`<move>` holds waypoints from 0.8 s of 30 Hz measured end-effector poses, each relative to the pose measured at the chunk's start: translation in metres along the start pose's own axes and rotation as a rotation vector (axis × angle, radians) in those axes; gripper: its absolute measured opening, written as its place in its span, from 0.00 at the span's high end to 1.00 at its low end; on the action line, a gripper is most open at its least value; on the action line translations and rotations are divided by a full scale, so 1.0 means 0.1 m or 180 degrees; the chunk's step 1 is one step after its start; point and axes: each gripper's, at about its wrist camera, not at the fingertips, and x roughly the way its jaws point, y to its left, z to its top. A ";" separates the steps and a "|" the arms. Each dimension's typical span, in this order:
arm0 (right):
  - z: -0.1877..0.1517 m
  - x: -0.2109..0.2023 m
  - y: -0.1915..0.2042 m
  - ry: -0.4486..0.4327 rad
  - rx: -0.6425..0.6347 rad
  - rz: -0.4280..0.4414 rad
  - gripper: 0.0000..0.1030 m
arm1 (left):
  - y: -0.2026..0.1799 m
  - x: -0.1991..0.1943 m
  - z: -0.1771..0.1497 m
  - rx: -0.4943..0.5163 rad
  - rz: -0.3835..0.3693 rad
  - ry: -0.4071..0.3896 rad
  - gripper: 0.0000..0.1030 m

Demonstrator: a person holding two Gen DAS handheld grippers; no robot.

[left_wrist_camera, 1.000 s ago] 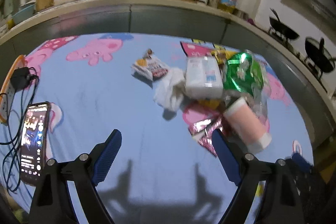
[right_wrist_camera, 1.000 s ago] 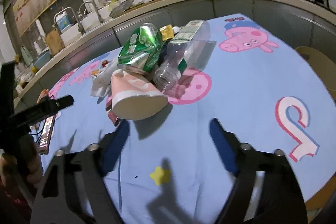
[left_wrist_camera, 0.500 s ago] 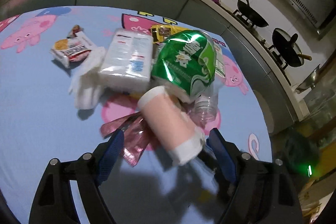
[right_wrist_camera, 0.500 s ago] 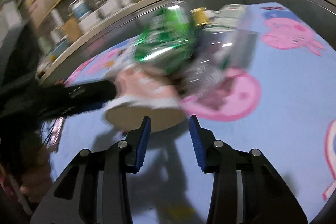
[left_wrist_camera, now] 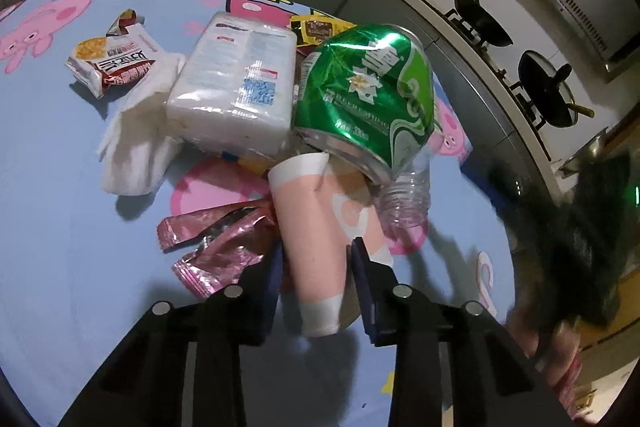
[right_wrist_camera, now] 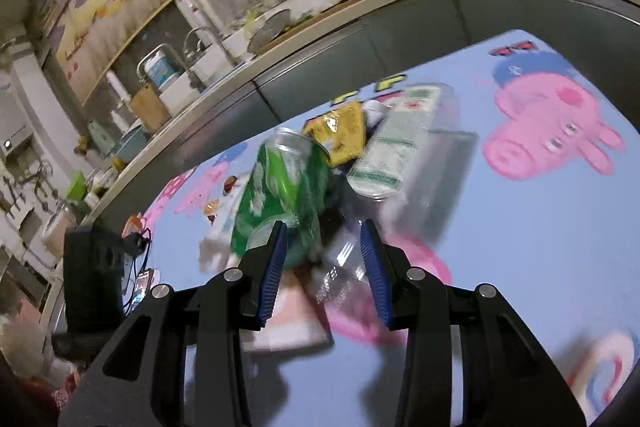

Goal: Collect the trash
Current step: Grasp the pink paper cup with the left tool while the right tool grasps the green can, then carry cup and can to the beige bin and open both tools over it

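over the blue cloth (left_wrist_camera: 60,187), left hand-held gripper (left_wrist_camera: 318,263) tilted down, closing on pink cup (left_wrist_camera: 316,227)

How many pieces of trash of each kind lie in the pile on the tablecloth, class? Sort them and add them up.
Cans: 1, green can
Paper cups: 1, pink cup
Plastic bottles: 1, clear bottle
Snack wrappers: 3, white wrapper, yellow wrapper, pink wrapper
Tissue packs: 1, tissue pack
Loose tissues: 1, crumpled tissue
Total: 8
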 end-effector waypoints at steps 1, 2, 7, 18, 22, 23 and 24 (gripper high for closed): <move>0.06 0.13 0.02 0.0076 -0.0027 0.0057 0.59 | 0.01 0.00 -0.01 -0.0009 -0.0009 0.0001 0.69; 0.09 0.21 0.00 0.0130 -0.0024 0.0072 0.57 | 0.05 0.00 0.01 -0.0018 -0.0019 0.0010 0.70; 0.16 0.50 0.09 0.0289 0.0130 0.0425 0.80 | 0.05 -0.08 -0.03 0.0047 0.0044 -0.0051 0.75; -0.08 -0.92 -0.06 -0.0511 0.0238 0.0504 0.87 | -0.37 -0.71 -0.15 0.0513 -0.0068 -0.0430 0.77; -0.28 -1.21 -0.45 -0.0619 0.0433 0.0214 0.87 | -0.89 -0.46 0.03 0.0774 -0.0266 -0.0267 0.77; -0.33 -1.34 -0.64 -0.0673 0.0531 0.0115 0.87 | -1.09 -0.35 0.08 0.0882 -0.0356 -0.0205 0.77; -0.37 -1.43 -0.79 -0.0729 0.0604 0.0024 0.87 | -1.23 -0.25 0.11 0.0969 -0.0391 -0.0169 0.77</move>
